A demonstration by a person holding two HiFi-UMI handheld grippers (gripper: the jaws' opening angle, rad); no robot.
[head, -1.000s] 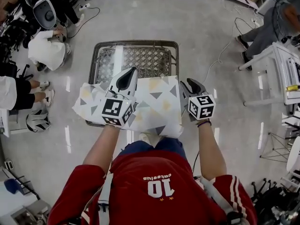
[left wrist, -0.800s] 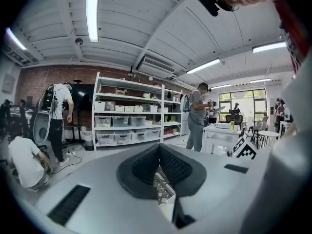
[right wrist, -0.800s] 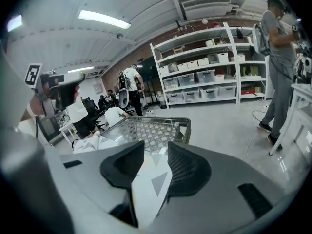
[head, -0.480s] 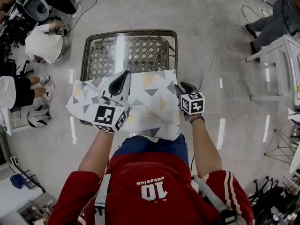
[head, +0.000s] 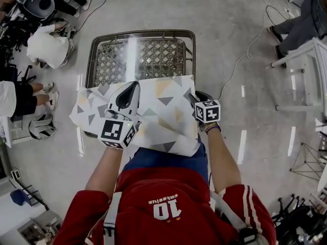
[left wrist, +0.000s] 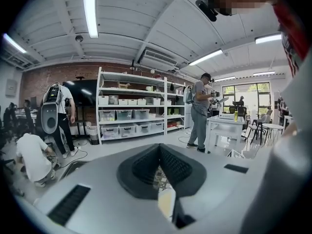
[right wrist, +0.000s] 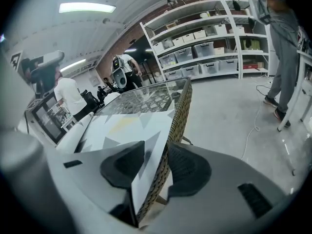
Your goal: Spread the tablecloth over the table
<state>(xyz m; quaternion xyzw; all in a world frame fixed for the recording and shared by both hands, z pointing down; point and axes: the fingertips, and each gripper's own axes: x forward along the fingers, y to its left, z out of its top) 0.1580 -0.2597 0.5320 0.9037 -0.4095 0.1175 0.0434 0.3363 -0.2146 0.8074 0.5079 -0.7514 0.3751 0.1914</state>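
nearest the person, the tablecloth hangs off the table's near edge in a loose fold. it covers the near half of the table and spills past its left side. above the table's near-left part, the left gripper has its jaws clenched together, with a sliver of the cloth pinched between them. at the table's near-right corner, the right gripper has its jaws standing wide. the cloth's right edge and the wicker rim both run up the gap between them, and neither pad seems to press on the cloth, so i judge that side released. beyond both grippers the far half of the table is bare lattice under glass. that uncovered part lies straight ahead of the fingers, along the table's length, so the cloth probably has to travel toward the far edge. the left gripper, the only one gripping, looks better placed to carry it; the right would first have to close on the edge.
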